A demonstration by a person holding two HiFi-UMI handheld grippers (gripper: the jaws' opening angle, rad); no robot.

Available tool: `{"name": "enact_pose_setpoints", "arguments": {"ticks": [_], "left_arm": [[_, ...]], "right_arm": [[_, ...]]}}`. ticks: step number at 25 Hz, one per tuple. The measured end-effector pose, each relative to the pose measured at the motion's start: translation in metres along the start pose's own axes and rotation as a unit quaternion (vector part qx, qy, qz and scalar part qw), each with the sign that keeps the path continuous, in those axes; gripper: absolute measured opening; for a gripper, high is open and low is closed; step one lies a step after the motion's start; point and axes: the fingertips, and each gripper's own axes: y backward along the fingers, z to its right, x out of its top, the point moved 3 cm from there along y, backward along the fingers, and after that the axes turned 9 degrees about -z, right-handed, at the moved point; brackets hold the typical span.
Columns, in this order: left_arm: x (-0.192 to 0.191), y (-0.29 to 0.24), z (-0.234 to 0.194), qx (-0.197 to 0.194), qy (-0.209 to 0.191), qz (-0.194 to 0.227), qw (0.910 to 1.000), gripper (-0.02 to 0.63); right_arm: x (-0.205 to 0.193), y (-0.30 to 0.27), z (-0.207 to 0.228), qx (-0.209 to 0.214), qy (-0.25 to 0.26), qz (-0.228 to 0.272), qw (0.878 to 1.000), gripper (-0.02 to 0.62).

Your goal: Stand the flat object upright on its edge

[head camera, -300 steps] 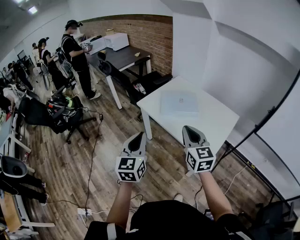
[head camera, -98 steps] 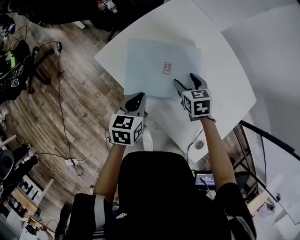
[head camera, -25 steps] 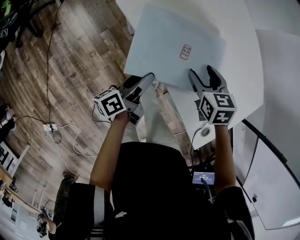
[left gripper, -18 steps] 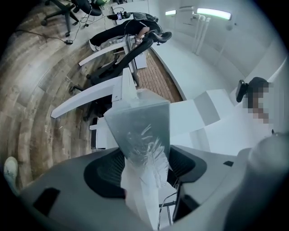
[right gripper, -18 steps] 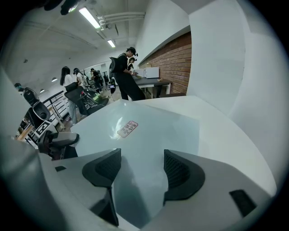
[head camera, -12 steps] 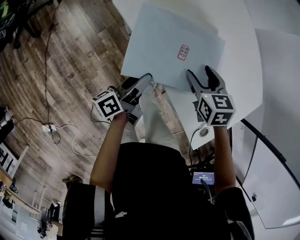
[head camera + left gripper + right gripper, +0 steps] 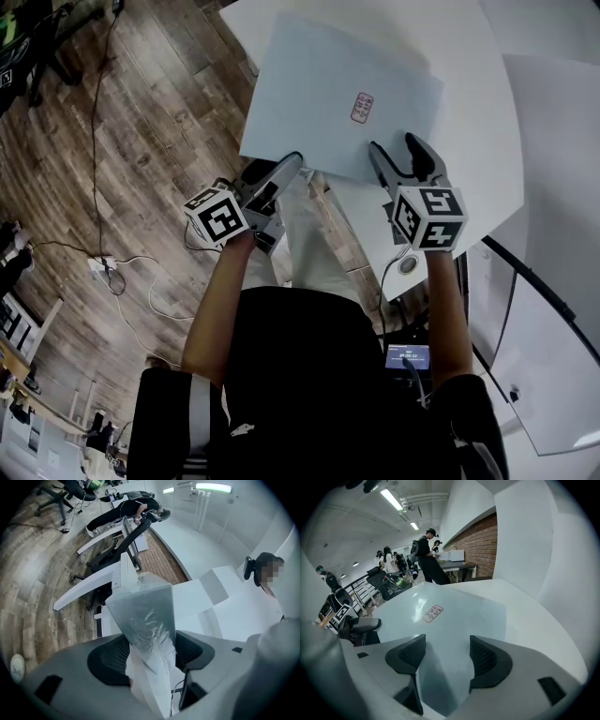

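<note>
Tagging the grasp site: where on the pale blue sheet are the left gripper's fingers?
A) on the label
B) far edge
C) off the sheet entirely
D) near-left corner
D: the left gripper straddles the pale blue sheet at its near-left corner, well away from the label.

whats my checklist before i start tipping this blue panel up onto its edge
1. Left gripper on the panel: cannot tell. The near-left corner stands between its jaws, but a firm clamp does not show.
2. Right gripper holding: not ok. Its jaws are apart over the panel's near edge.
3. Corner reachable: ok. The near-left corner overhangs the edge of the table.
4. Panel lying flat, label up: ok, not yet raised.
5. Room to stand it: ok. Bare tabletop shows to the panel's right.
</note>
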Motion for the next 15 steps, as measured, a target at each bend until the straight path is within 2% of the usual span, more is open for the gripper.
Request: {"name": "enact_pose_setpoints", "arguments": {"ticks": [6,13,15], "left_arm": [[0.010,0.000,0.014,0.008,-0.040,0.000,0.9992,0.311],[0.016,-0.003,0.037,0.028,-0.086,-0.033,0.9954,0.311],[0.018,-0.003,0.043,0.033,-0.097,-0.036,0.9941,0.311]], "right_arm": [[0.001,0.003,0.002,0.014,-0.024,0.001,1.000,0.302],[0.003,0.011,0.006,0.036,-0.049,-0.007,0.998,0.302],[0.005,0.014,0.003,0.039,-0.049,-0.007,0.998,0.279]]}}
